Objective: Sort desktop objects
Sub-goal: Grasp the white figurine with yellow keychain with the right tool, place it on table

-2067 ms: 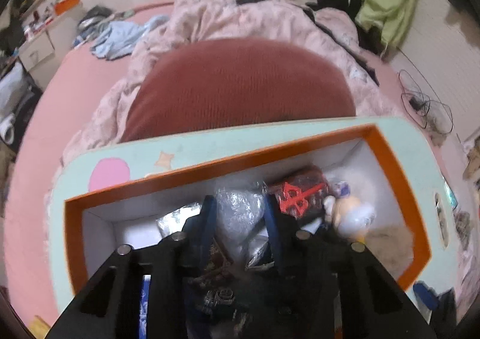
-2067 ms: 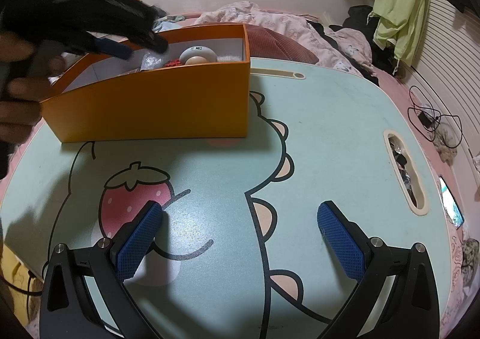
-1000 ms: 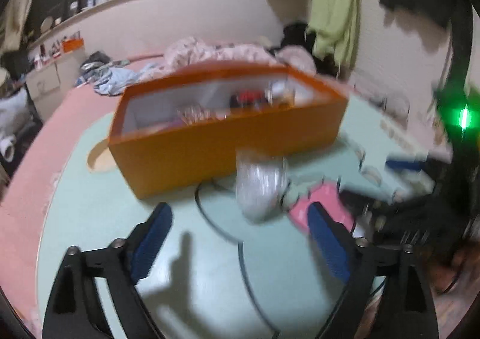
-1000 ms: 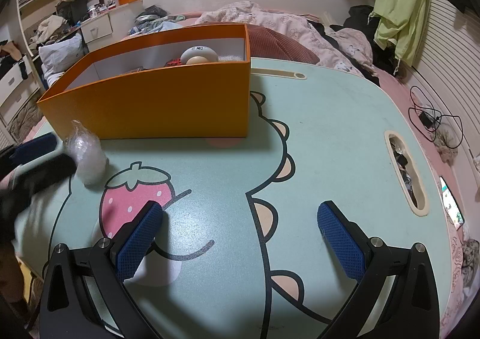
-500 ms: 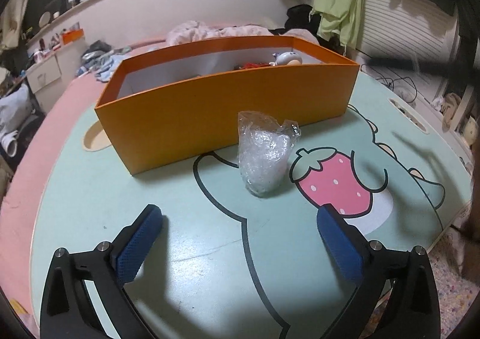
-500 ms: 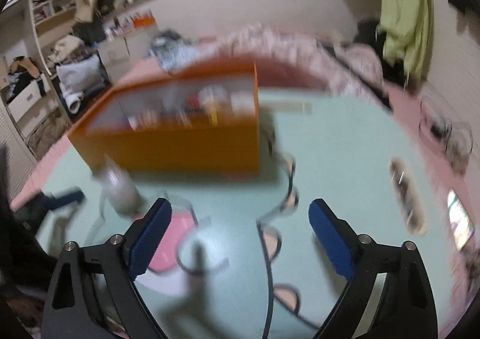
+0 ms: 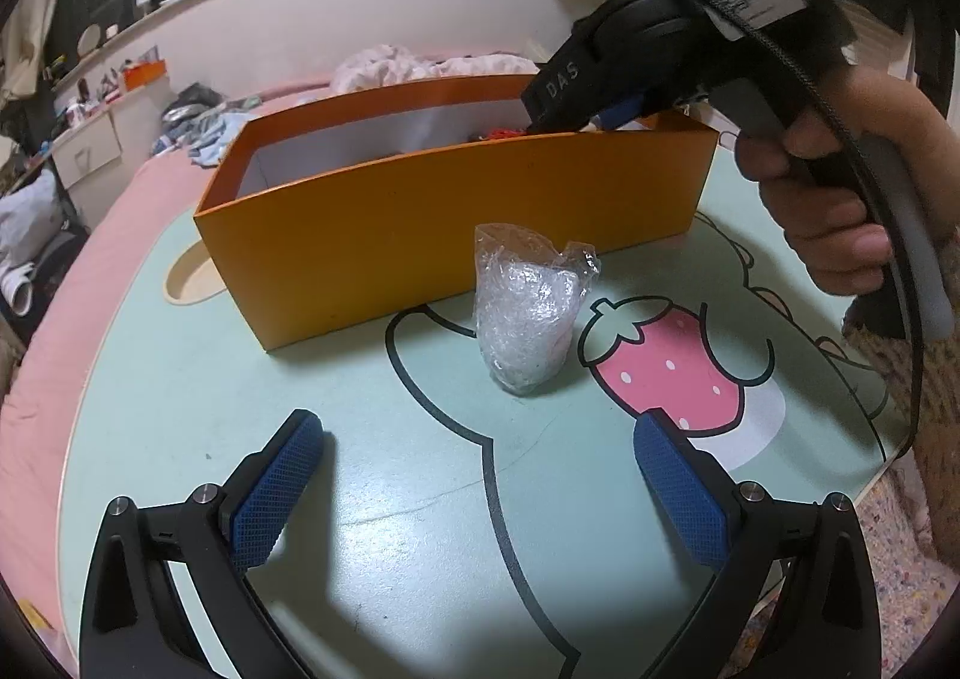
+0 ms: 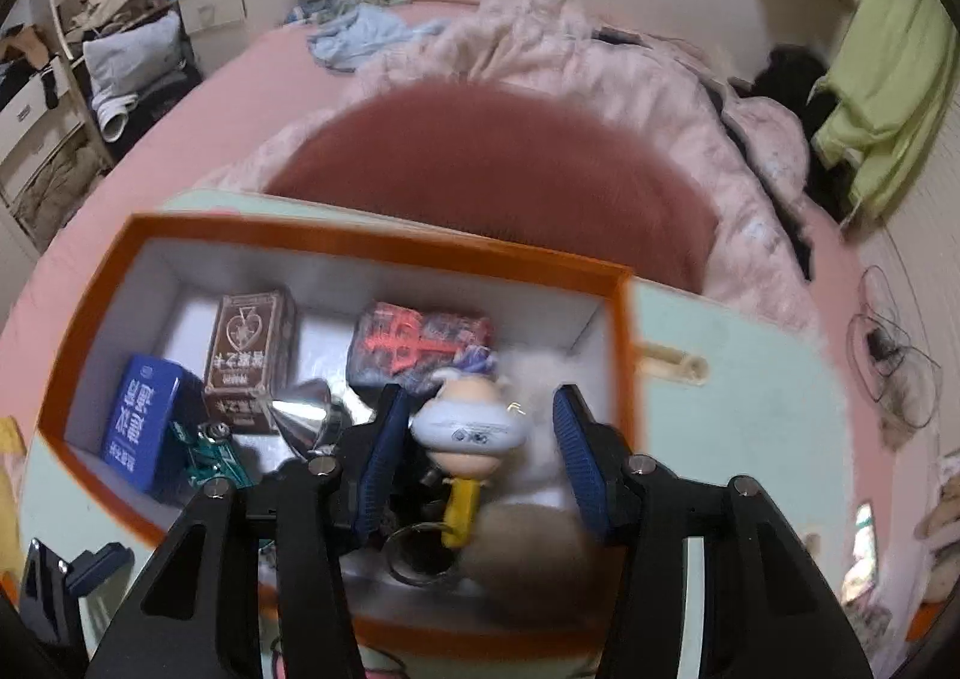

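A crumpled clear plastic bag (image 7: 528, 307) stands on the mint-green table (image 7: 372, 439) in front of the orange box (image 7: 456, 223). My left gripper (image 7: 480, 469) is open and empty, low over the table, short of the bag. My right gripper (image 8: 480, 439) is open and reaches down into the orange box (image 8: 336, 247); in the left wrist view it hangs over the box's right end (image 7: 600, 90). Its jaws stand either side of a small doll keychain (image 8: 474, 433) without closing on it. The box also holds a brown card box (image 8: 249, 355), a blue box (image 8: 141, 421) and a red-printed packet (image 8: 420, 343).
The table top has a strawberry (image 7: 672, 367) cartoon print and an oval cut-out (image 7: 186, 283) left of the box. A dark red cushion (image 8: 498, 162) and pink bedding (image 8: 600, 60) lie beyond the table. A small green toy car (image 8: 210, 451) and a silver wrapper (image 8: 306, 415) are in the box.
My left gripper took the plastic bag out of the box, set it on the table and drew back open. My right gripper rose from the table and swung over into the box.
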`<state>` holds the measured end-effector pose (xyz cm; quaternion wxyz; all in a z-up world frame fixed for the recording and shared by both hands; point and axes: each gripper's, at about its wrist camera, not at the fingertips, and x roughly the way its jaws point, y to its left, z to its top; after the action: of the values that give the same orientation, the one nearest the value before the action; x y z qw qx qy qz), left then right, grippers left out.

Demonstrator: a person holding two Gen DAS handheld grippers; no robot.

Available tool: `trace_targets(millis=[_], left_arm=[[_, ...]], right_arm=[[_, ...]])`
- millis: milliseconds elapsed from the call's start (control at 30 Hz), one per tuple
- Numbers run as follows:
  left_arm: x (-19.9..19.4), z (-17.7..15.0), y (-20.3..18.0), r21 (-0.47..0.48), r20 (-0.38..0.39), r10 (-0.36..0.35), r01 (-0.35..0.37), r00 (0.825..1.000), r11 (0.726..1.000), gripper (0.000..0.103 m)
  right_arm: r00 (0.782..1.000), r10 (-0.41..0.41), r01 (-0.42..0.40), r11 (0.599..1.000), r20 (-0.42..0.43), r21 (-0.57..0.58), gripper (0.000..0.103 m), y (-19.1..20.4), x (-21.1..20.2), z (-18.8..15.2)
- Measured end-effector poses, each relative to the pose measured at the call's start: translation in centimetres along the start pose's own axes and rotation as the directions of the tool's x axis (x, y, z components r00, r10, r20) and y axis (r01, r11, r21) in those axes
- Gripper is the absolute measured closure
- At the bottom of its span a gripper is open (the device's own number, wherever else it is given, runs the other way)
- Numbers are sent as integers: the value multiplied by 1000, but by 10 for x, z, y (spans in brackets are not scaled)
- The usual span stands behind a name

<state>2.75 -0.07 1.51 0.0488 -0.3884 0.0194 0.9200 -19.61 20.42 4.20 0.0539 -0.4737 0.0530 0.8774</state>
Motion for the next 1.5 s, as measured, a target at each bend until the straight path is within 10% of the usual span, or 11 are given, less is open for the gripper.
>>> trace_targets(millis=[333, 767, 900, 1133, 1233, 1500], left_arm=[[-1, 0, 0, 1, 1, 1, -1, 1000, 1000, 0], [-2, 0, 0, 1, 2, 1, -1, 1000, 1000, 0], [-2, 0, -1, 1, 2, 2, -2, 1000, 1000, 0], [-2, 0, 0, 2, 1, 2, -2, 1000, 1000, 0], [-2, -1, -1, 3, 2, 2, -2, 1000, 1000, 0], [-3, -1, -2, 7, -1, -6, 6, 1000, 1000, 0]], right_arm=[[943, 179, -193, 981, 280, 24, 64, -15, -113, -40], [968, 176, -198, 974, 180, 112, 64, -14, -53, -108], [951, 206, -249, 952, 231, 177, 30, -30, -63, -122], [963, 173, -183, 983, 204, 28, 27, -18, -77, -166], [982, 61, -58, 998, 179, -20, 5, -7, -64, -171], [980, 89, -91, 996, 176, 1, 0, -15, -58, -171]])
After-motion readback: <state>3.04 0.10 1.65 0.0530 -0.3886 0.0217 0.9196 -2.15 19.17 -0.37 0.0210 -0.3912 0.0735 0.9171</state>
